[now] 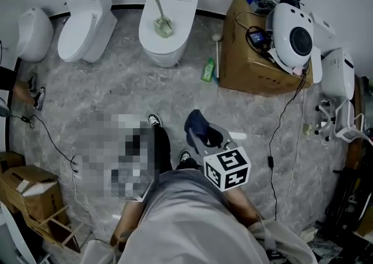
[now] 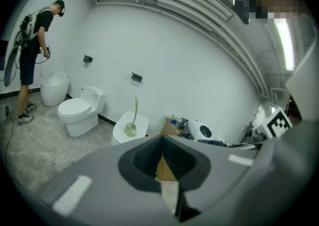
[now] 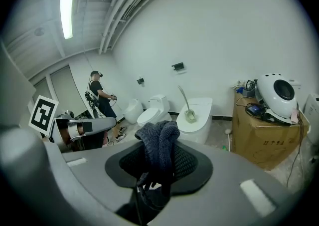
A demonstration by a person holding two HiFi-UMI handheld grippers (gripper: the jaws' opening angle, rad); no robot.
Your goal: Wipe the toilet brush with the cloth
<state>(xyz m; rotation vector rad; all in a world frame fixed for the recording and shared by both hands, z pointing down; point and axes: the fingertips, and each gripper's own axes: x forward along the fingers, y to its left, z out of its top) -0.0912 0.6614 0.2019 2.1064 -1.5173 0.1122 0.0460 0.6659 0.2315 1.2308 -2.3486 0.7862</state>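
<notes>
A pale toilet brush in its holder stands on the closed lid of the middle toilet, far from both grippers. It also shows in the left gripper view and the right gripper view. My right gripper, with its marker cube, is held at waist height and is shut on a dark blue cloth. That cloth bunches up between the jaws of the right gripper. My left gripper has its jaws together with nothing in them. A mosaic patch hides it in the head view.
A cardboard box carrying a white device and cables stands right of the toilet. A green bottle sits on the floor beside it. Two more toilets line the left wall. Another person stands there. Cables cross the marble floor.
</notes>
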